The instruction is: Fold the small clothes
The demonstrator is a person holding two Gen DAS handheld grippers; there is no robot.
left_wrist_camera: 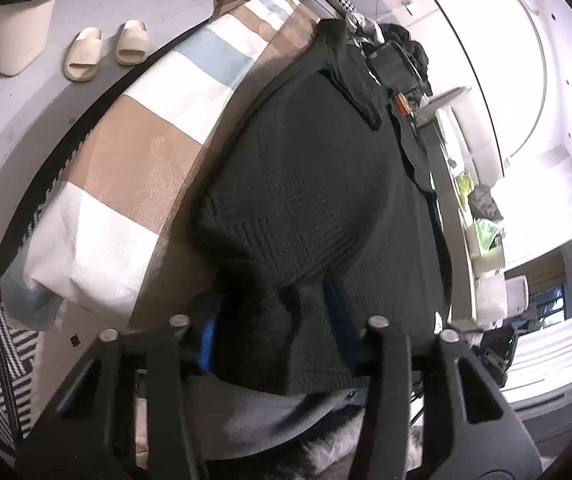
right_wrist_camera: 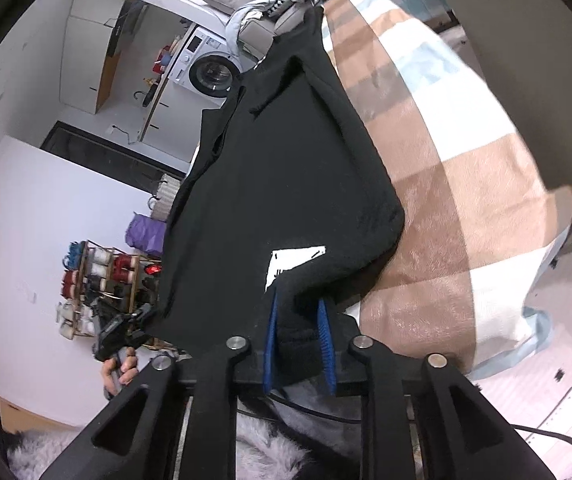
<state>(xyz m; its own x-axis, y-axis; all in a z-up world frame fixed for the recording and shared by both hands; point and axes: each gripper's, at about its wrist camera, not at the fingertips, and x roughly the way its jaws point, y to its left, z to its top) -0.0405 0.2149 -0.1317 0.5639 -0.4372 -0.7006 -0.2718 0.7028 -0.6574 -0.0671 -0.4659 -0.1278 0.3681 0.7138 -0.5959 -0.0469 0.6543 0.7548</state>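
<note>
A black knit garment point(left_wrist_camera: 309, 184) hangs stretched above a bed with a brown, white and pale blue checked blanket point(left_wrist_camera: 134, 168). My left gripper point(left_wrist_camera: 274, 320) is shut on one bottom corner of it; the cloth bunches between the blue pads point(left_wrist_camera: 208, 340). In the right wrist view the same black garment point(right_wrist_camera: 278, 184) shows a white label point(right_wrist_camera: 289, 260). My right gripper point(right_wrist_camera: 297, 324) is shut on the other corner, cloth pinched between its blue pads point(right_wrist_camera: 270, 336). The checked blanket point(right_wrist_camera: 445, 184) lies to its right.
A pair of beige slippers point(left_wrist_camera: 106, 50) and a white bin point(left_wrist_camera: 18, 28) stand on the floor at left. A washing machine point(right_wrist_camera: 210, 68), a shoe rack point(right_wrist_camera: 102, 280) and a purple bag point(right_wrist_camera: 146, 232) lie beyond. Dark clothes point(left_wrist_camera: 401, 56) pile at the bed's far end.
</note>
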